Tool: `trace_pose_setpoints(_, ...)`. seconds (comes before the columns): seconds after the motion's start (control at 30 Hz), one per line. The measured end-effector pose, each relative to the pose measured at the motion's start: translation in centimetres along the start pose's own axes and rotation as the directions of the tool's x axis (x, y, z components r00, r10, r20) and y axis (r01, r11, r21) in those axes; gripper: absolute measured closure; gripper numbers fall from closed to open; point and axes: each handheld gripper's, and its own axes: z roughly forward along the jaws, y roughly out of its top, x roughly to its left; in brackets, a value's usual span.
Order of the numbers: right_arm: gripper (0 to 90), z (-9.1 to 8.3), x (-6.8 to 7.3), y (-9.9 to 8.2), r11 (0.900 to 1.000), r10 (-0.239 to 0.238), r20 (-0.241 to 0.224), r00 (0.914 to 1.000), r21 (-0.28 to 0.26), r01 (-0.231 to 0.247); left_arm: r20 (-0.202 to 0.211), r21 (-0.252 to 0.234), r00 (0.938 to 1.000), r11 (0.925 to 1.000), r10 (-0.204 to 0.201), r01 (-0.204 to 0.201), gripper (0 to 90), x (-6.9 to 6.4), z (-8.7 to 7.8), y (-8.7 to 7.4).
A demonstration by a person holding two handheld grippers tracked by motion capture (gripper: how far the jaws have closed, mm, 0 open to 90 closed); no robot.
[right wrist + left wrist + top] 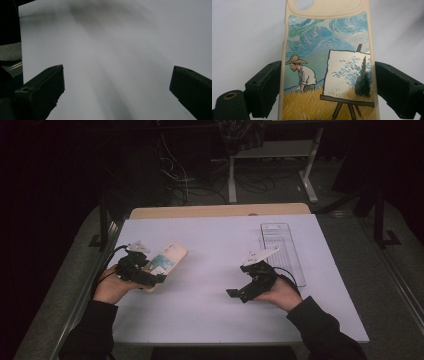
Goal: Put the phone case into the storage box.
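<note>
Cream phone case [167, 260] with a painted back: guy in a straw hat in a wheat field, easel beside him, swirly blue sky. It's on the left side of the white table [210, 310], camera cutout toward the far right, printed side up.

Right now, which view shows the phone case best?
The left gripper view: the phone case shows its painted artwork up close between the left tongs. The high view shows it small on the table.
</note>
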Motion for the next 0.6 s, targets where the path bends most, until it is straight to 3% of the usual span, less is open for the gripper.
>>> trace_pose_setpoints(0.23,0.0,-0.1,-0.8,0.4,1.0,-0.008,-0.019,0.9998,0.003,0.008,0.034,-0.008,0.9989,0.9995,0.032,-0.032,11.2,-0.8,1.0,1.8)
trace_pose_setpoints(0.6,0.0,-0.9,-2.2,1.4,0.9993,-0.036,-0.021,0.9991,0.004,0.036,0.088,-0.013,0.9909,0.9948,0.101,-0.101,11.2,-2.2,3.4,4.0)
